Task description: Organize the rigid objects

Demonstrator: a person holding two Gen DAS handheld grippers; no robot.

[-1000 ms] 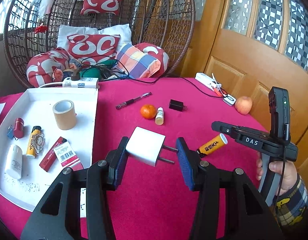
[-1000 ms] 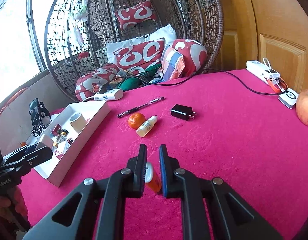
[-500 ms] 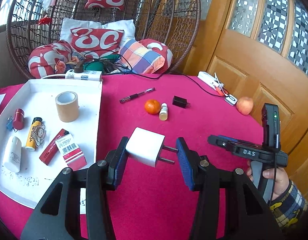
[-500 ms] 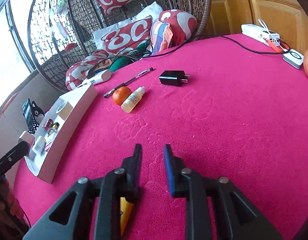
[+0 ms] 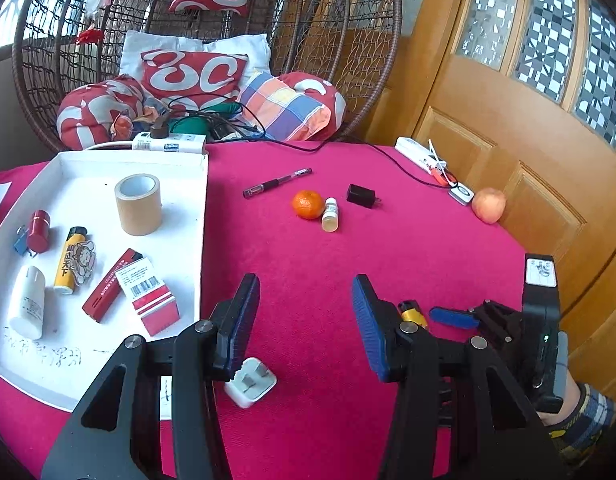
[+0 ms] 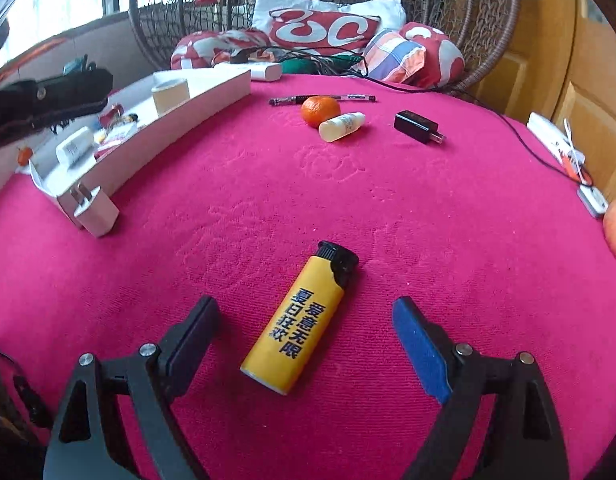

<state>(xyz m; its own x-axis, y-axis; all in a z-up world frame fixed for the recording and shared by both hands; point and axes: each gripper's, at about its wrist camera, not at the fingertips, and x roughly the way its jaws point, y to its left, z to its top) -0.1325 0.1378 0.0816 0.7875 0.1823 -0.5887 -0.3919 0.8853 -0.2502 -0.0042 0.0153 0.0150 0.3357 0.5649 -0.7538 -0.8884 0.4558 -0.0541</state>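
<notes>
Your right gripper (image 6: 306, 330), jaws just spread apart, brackets the yellow lighter (image 6: 302, 322) at lower centre: light, stiff, slick; pinch its flat sides midway.

Two wrist fisheyes, low and close over red table (image 5: 387, 248), facing wicker chair (image 6: 487, 20), sharing orange (image 5: 308, 204).

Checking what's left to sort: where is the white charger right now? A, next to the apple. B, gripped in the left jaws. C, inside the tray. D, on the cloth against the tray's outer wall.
D: the white charger lies on the red cloth against the tray wall, prongs up.
</notes>
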